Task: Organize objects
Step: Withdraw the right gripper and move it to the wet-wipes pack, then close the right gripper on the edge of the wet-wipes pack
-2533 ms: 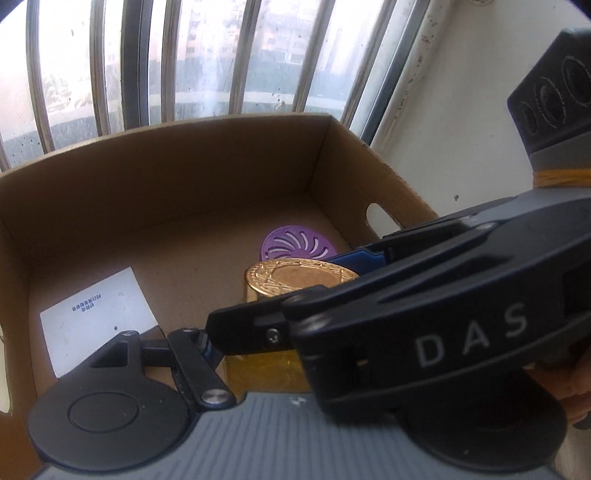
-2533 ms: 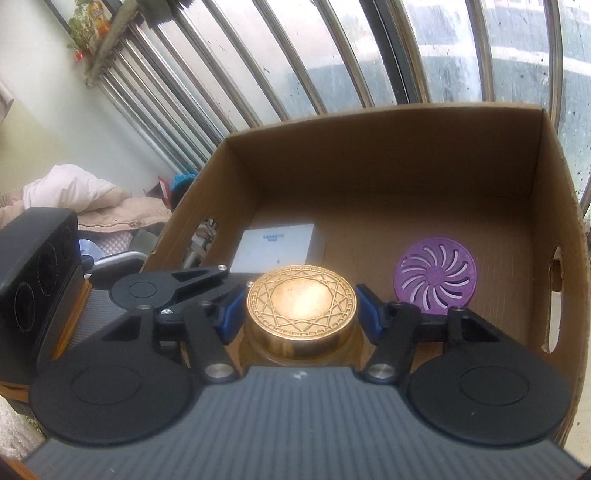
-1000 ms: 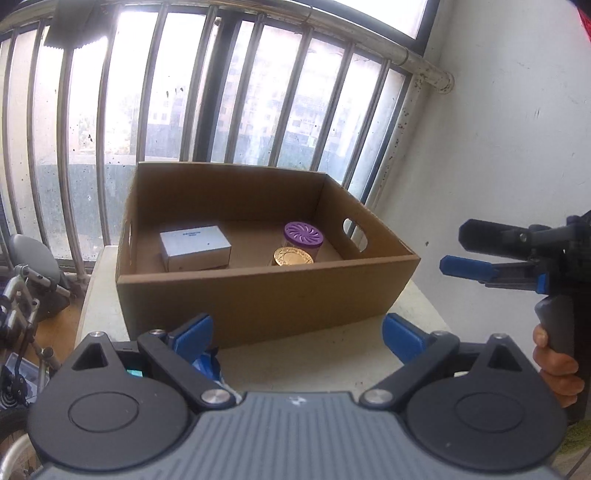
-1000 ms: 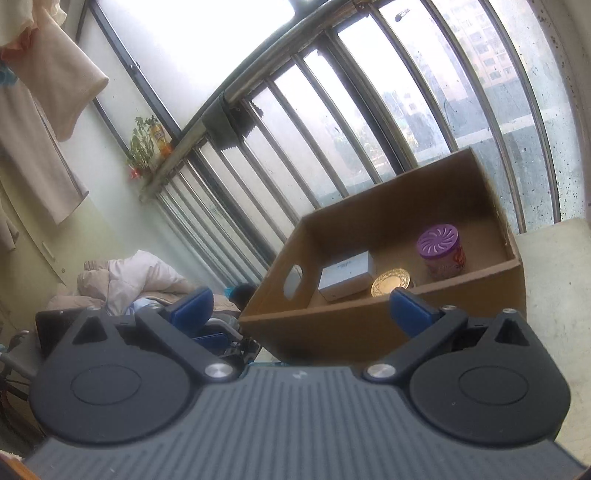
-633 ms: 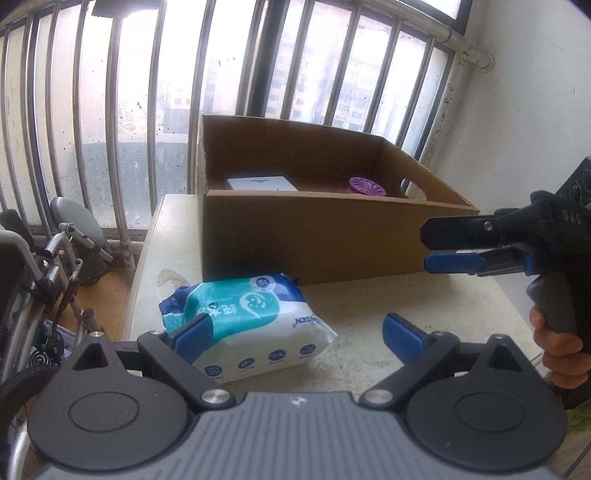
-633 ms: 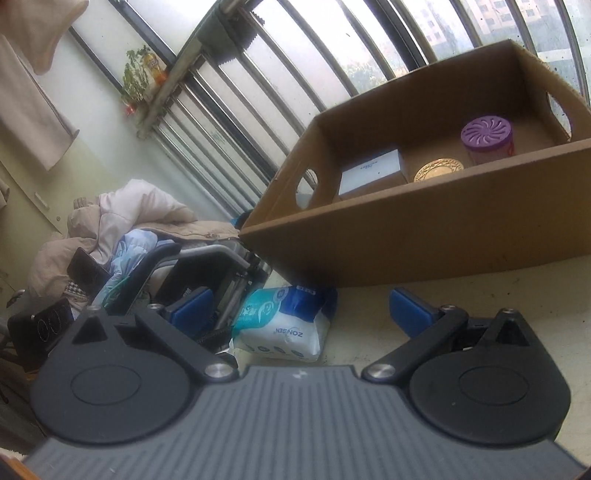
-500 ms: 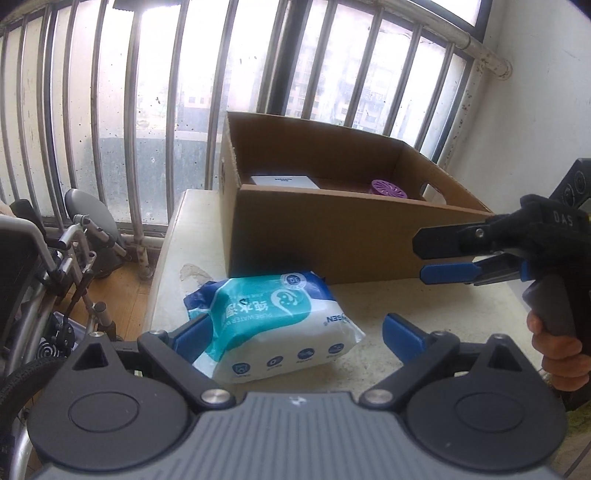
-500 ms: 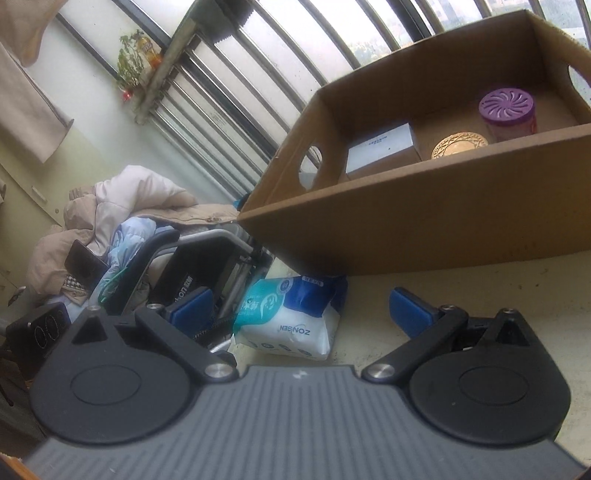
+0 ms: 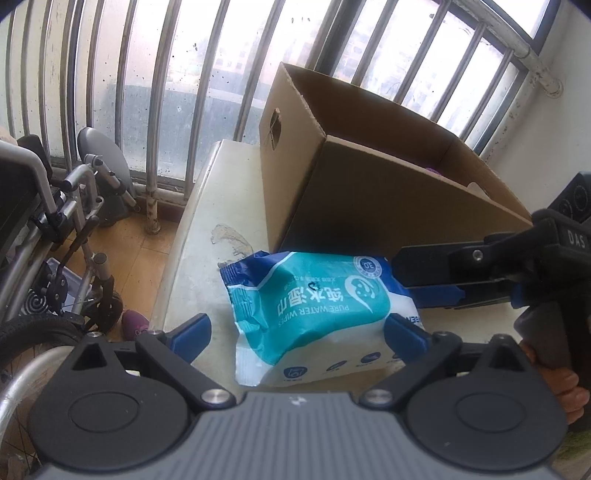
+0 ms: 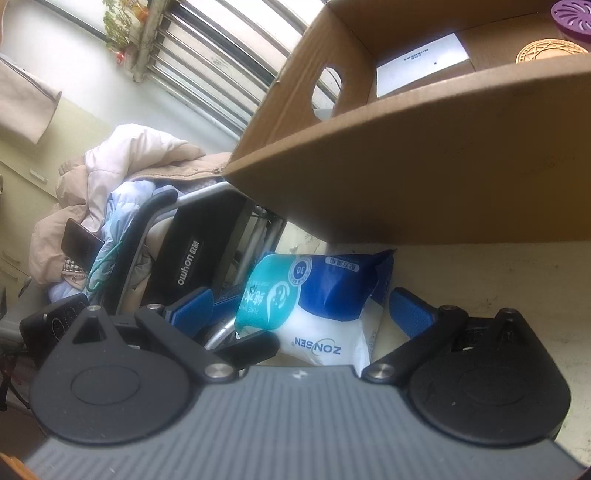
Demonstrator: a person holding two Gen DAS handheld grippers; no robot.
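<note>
A: Item one, the pack of wet wipes. Where do I log it?

B: On the pale table, just in front of the cardboard box, near the table's left edge. Teal and blue wrapper, lying flat.

A: Left hand-held gripper?

B: I see its blue fingers spread wide, one on each side of the pack, holding nothing.

A: Right hand-held gripper?

B: Also spread wide, the pack between its fingers from the other side. In my left view it reaches in from the right, a hand on its grip.

A: Box contents?

B: From the right view: a white carton, a gold round lid, a purple vented lid, all on the box floor.

A: Other entries?

B: A wheelchair on the floor to the left of the table.
</note>
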